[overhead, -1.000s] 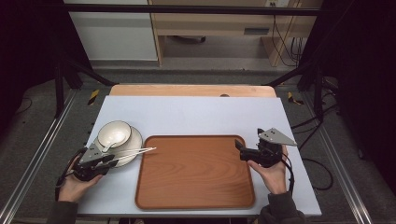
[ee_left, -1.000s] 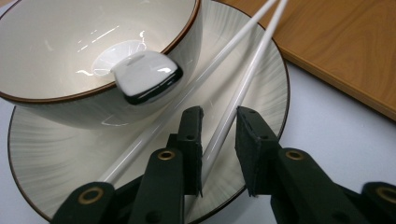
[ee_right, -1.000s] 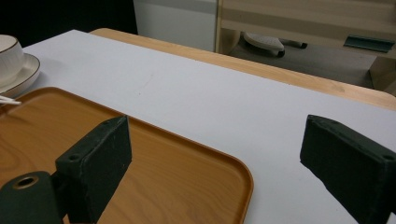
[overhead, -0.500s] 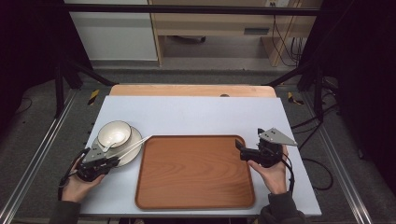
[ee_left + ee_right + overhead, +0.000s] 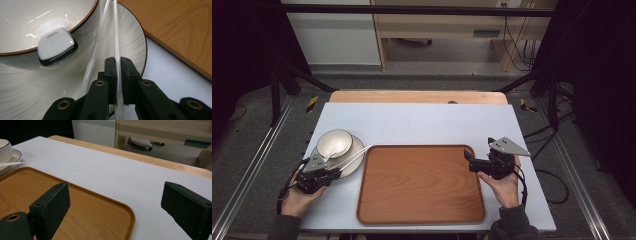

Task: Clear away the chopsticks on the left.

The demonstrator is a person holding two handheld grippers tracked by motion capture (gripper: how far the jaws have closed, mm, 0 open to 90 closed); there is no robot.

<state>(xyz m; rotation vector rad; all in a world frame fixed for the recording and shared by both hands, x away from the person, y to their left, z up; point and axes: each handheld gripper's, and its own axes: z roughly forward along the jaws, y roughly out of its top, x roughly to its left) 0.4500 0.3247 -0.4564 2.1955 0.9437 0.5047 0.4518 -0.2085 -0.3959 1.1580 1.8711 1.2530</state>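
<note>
Two grippers flank my tray (image 5: 421, 184). My left gripper (image 5: 117, 65), drawn nearer me than before, clenches one white chopstick (image 5: 116, 30) lying across the plate (image 5: 355, 159) beside the bowl (image 5: 334, 142); its own view reveals a spoon handle (image 5: 57, 46). My right gripper (image 5: 113, 202), unmoved, gapes wide at the tray's right edge.

Grey floor (image 5: 257, 150) around desk (image 5: 422, 122). Beyond desk: white cabinet (image 5: 332, 32), wooden furniture (image 5: 447, 27), cables (image 5: 519, 35). Black frame posts (image 5: 277, 85) flank desk. Dim room, desk lit.
</note>
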